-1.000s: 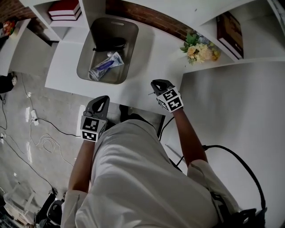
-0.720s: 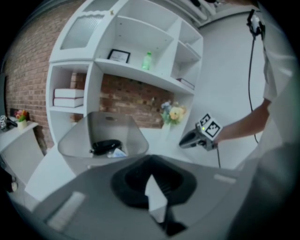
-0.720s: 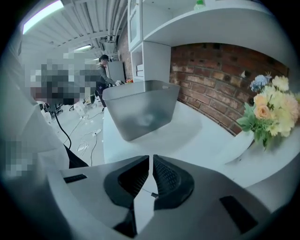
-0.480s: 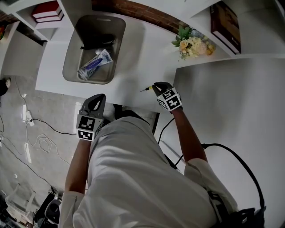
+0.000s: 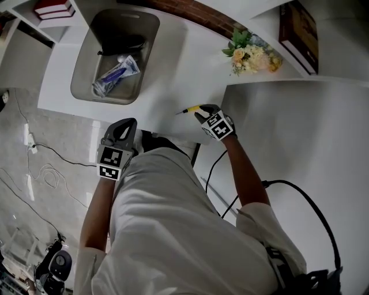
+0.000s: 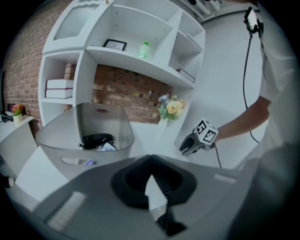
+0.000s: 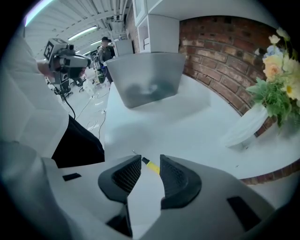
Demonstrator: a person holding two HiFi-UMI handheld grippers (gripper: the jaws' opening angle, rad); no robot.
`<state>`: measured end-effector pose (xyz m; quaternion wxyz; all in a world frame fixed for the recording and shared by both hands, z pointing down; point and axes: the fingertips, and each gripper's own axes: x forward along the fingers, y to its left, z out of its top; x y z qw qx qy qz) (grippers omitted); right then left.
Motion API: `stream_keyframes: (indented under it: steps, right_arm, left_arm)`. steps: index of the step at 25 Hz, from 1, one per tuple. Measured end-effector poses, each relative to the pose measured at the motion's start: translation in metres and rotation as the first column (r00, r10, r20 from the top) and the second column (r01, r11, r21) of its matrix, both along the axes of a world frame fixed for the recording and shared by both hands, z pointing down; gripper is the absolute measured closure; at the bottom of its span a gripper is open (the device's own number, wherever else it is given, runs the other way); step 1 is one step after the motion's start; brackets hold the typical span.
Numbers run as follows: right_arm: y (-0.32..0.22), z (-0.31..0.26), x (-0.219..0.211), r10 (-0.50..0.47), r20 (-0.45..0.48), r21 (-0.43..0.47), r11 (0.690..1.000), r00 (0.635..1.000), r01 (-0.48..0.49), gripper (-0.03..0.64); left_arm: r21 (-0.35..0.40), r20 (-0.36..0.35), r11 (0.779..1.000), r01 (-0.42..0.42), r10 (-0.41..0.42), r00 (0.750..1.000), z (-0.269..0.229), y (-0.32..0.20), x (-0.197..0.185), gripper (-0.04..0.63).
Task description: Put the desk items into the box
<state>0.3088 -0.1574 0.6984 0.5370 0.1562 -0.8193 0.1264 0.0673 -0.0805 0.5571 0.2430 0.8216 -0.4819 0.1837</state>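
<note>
A thin yellow-handled tool (image 5: pixel 190 109) lies on the white desk (image 5: pixel 167 75), pointing left. My right gripper (image 5: pixel 203 113) is tipped steeply down over its right end. In the right gripper view the tool (image 7: pixel 153 167) shows between the tips of the right gripper (image 7: pixel 150 159); the jaws have just been opening and the pads do not press on it. The grey box (image 5: pixel 151 57) stands at the desk's left and holds a blue-and-white packet (image 5: pixel 115 75) and a black item (image 5: pixel 121 43). My left gripper (image 5: pixel 124 125) hovers at the desk's front edge, shut and holding nothing.
A white vase of flowers (image 5: pixel 253 57) stands right of the box, against the brick wall. Books (image 5: pixel 297 34) sit on the shelf at the right, red books (image 5: pixel 52 7) on the left shelf. Cables (image 5: pixel 40 173) trail over the floor below the desk's edge.
My right gripper has come down onto the desk over the yellow tool, and its jaws now stand apart. The left gripper has drifted a little along the desk's front edge.
</note>
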Motion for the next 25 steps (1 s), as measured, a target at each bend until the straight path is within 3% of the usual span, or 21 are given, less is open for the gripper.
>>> stream_keyframes:
  steps: [10,16,25]
  right_arm:
    - [-0.003,0.049,0.018,-0.208,-0.141,-0.036,0.978,0.968,0.205,0.486]
    - [-0.006,0.078,0.031,-0.325,-0.214,-0.077,0.946,0.921,0.315,0.472]
    - [-0.009,0.112,0.039,-0.4,-0.259,-0.121,0.917,0.879,0.381,0.463]
  left_arm:
    - [-0.059,-0.016,0.998,0.034,-0.035,0.999,0.023,0.009,0.012,0.592]
    - [-0.088,-0.03,0.994,0.07,-0.073,0.997,0.032,0.012,0.01,0.592]
    - [-0.136,-0.022,0.98,0.149,-0.153,0.988,0.052,0.014,-0.011,0.592]
